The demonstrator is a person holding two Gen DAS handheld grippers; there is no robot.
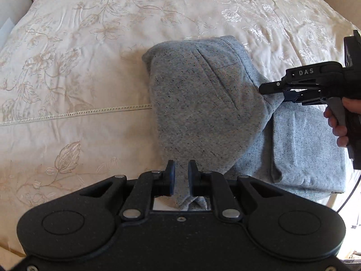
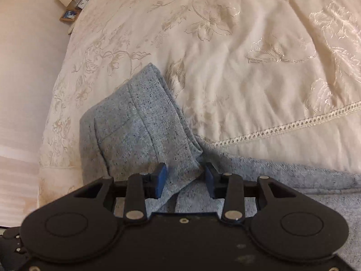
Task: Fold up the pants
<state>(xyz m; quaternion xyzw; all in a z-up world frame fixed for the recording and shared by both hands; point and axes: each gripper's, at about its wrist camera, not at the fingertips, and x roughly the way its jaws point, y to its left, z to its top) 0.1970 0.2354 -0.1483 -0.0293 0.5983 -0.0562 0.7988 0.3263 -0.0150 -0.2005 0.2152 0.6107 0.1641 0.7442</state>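
The grey pants [image 1: 209, 103] are seen partly folded on the bed [image 1: 79, 67]. One corner is pinched by the nearly closed left hand-held gripper [image 1: 181, 176]; another is bracketed, ungripped, by the half-open right hand-held gripper [image 2: 185, 180].

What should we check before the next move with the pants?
1. Left fingers hold the pants: ok, cloth fills the gap between them.
2. Right fingers hold the pants: cannot tell; they stand wide apart with cloth between them.
3. Top fold lies flat: not ok, it stands up like a tent.
4. Lower layer lies flat on the bedspread: ok.
5. Edges line up: cannot tell, the raised fold hides them.
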